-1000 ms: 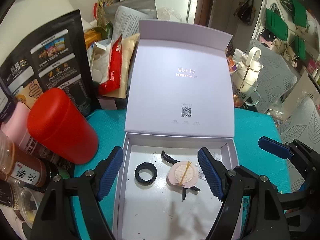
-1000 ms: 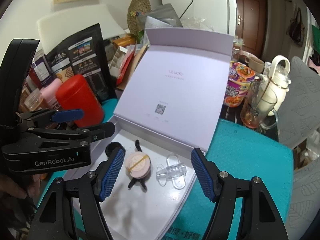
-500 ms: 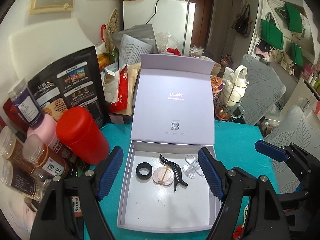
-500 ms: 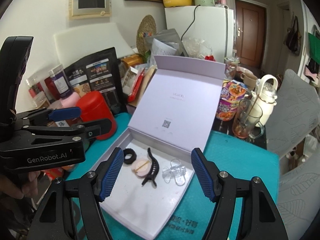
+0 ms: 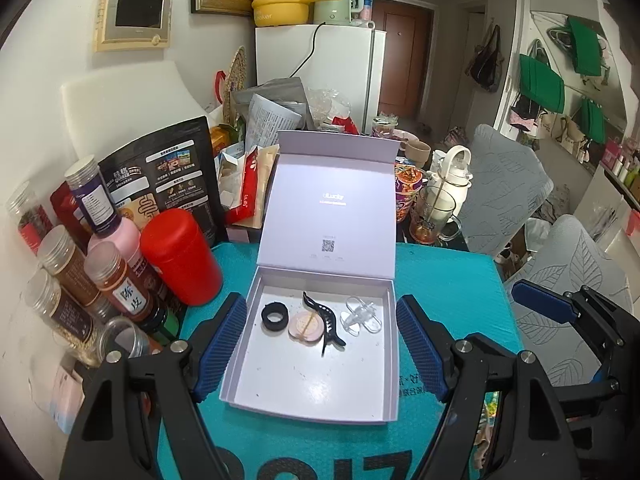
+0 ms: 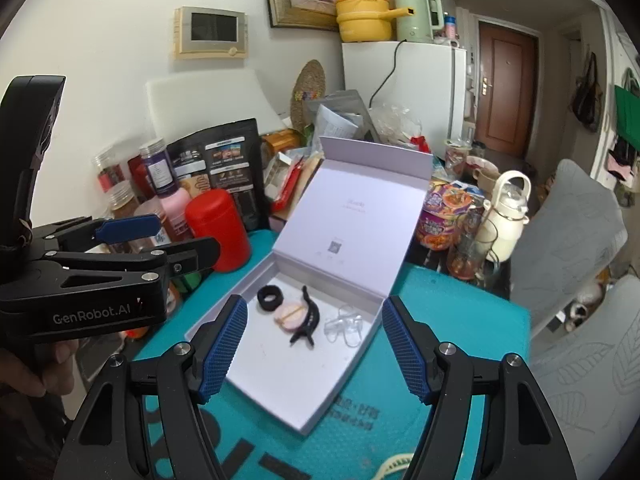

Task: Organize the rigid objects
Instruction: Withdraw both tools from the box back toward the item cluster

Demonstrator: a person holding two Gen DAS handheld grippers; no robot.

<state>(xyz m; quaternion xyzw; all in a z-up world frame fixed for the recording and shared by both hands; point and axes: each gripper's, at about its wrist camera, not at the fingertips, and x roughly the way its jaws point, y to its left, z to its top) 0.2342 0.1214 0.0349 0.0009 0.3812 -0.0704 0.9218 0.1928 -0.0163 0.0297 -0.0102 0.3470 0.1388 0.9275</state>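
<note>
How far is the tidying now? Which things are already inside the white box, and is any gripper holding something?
Four items already lie in the open white box: a black ring, a round pink case, a black hair claw and a clear clip. Nothing is in hand: the left hand-held gripper and right hand-held gripper are both open and empty. The lid is not yet closed.

Left gripper (image 5: 320, 346) wide open above white box (image 5: 276, 384), lid up, on teal mat (image 5: 444, 280). Inside, L to R: black ring (image 5: 274, 317), pink disc (image 5: 306, 325), black claw clip (image 5: 323, 319) overlapping disc, clear clip (image 5: 360, 315). Red canister (image 5: 180, 256) just L of box; right gripper's blue pad (image 5: 544, 306) at R edge.
</note>
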